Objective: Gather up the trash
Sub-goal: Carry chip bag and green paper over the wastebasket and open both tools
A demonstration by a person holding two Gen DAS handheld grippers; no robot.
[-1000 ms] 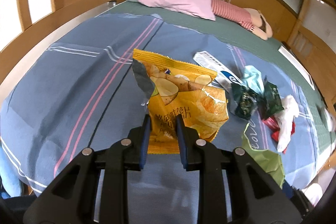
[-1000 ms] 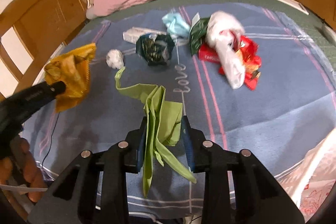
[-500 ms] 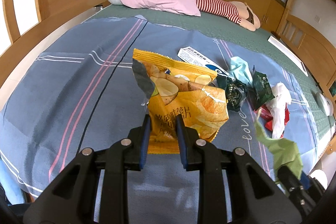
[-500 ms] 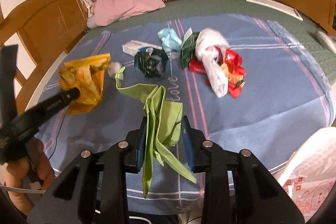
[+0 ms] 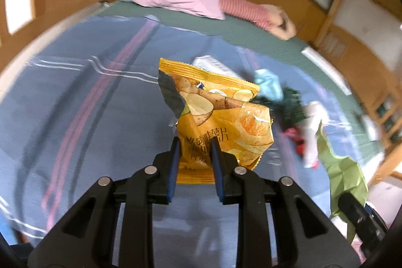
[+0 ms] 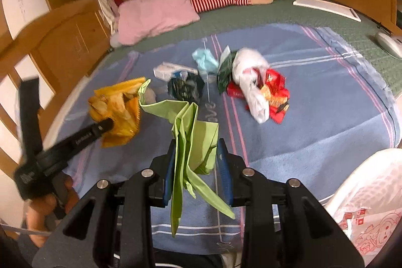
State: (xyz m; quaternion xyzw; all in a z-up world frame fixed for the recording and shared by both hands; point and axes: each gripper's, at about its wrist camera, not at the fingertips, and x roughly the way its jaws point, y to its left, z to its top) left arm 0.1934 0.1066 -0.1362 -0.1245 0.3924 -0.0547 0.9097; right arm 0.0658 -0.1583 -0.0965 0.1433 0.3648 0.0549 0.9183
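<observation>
Nearest to us, the left tool (image 5: 194,142) pinches the lower edge of the chip bag (image 5: 216,122), which stands up ahead of the tips, clear of the blanket (image 5: 75,117). We judge the low grip lets the torn top stay upward, so crumbs stay in; whether anything is left inside we cannot tell. The right tool (image 6: 196,145) is pressed together on the green wrapper (image 6: 191,127), a crumpled folded sheet whose loose tails hang below the tips and reach forward to the left. Both pieces are carried in the air, which we take as the haul toward a bin bag.

Low to the right of the right tool, a white bag (image 6: 364,197) with red print bulges at the edge of view. We think it is the collecting bag; its mouth and contents are out of sight.

Ahead of both tools, the rest of the trash lies on the blanket: a dark wrapper (image 6: 186,87), a white pack (image 6: 168,70), a blue scrap (image 6: 206,60), a green packet (image 6: 224,72), and a white plastic bag (image 6: 251,82) that spills red wrappers (image 6: 276,94) from its mouth.

Farthest off, a pink pillow (image 6: 155,14) rests at the head of the bed
</observation>
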